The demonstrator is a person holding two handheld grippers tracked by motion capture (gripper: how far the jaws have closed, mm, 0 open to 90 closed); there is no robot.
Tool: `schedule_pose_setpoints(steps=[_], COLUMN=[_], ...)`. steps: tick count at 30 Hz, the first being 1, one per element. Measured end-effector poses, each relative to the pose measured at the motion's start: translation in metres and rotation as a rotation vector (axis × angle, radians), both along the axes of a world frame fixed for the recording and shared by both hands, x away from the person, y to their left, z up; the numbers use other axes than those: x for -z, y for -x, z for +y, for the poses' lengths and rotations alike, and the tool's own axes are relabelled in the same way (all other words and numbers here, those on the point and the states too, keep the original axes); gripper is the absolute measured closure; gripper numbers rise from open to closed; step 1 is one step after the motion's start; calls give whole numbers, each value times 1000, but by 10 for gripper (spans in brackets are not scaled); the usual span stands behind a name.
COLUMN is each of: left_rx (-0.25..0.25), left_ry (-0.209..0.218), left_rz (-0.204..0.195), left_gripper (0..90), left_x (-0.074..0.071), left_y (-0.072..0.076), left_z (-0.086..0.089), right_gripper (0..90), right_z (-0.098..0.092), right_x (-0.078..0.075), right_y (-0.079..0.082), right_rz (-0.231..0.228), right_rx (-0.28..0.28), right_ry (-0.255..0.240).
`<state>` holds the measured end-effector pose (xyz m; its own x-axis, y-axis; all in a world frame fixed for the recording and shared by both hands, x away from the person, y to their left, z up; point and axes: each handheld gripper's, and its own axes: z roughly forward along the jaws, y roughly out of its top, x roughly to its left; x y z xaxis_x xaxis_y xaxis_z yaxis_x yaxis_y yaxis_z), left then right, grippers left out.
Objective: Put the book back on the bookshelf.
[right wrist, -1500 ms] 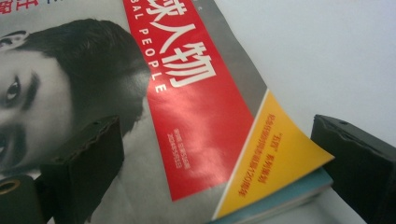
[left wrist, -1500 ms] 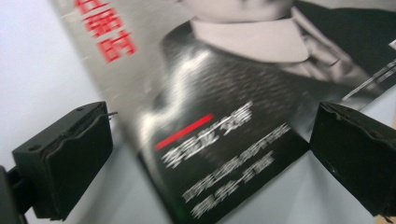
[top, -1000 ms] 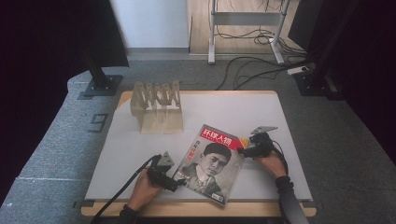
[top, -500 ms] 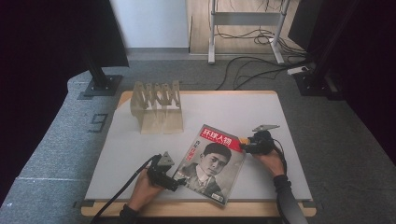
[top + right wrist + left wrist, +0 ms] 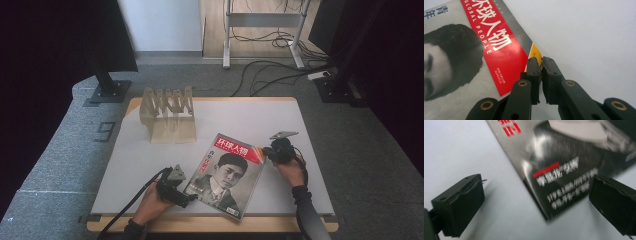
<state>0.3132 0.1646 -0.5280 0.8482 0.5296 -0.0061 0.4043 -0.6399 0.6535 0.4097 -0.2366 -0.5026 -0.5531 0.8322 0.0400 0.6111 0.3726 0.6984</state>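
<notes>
The right gripper [image 5: 539, 62] is pinching the magazine's [image 5: 225, 172] top corner while the left gripper [image 5: 536, 205], fingers open, is straddling its lower corner, apparently preparing to grip and lift it off the counter [image 5: 250, 117].

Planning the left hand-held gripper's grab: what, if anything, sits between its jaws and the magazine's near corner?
Nothing visible does. The left hand-held gripper is open, its jaws either side of the magazine corner, with bare white table between.

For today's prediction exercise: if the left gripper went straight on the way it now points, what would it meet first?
Most likely the magazine. The left gripper is open, its jaws set either side of the magazine's near corner, which lies on the white table. Depth is blurred, so how close it is cannot be told.
</notes>
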Motion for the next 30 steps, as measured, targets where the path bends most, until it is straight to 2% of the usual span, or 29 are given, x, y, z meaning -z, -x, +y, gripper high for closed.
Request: schedule_pose_setpoints(steps=[6,10,16,21,22,30], left_rx=[-6,-7,-10,-6,-7,-6], left_ry=[-2,-2,0,-4,-4,-5], left_rz=[2,2,3,2,2,1], left_gripper=[0,0,0,0,0,0], left_x=[0,0,0,0,0,0], left_y=[-1,-1,-1,-1,-1,-1], left_z=[-1,-1,-1,-1,-1,-1], right_gripper=[851,861,864,866,866,866], right_z=[-1,-4,-1,6,6,17], right_x=[-1,-7,-25,-49,-49,-78], right_y=[0,0,4,9,9,15], right_rz=[13,18,24,11,11,-38], right_rx=[3,-5,-27,-70,-70,-124], right_ry=[-22,-73,-120,-153,-153,-146])
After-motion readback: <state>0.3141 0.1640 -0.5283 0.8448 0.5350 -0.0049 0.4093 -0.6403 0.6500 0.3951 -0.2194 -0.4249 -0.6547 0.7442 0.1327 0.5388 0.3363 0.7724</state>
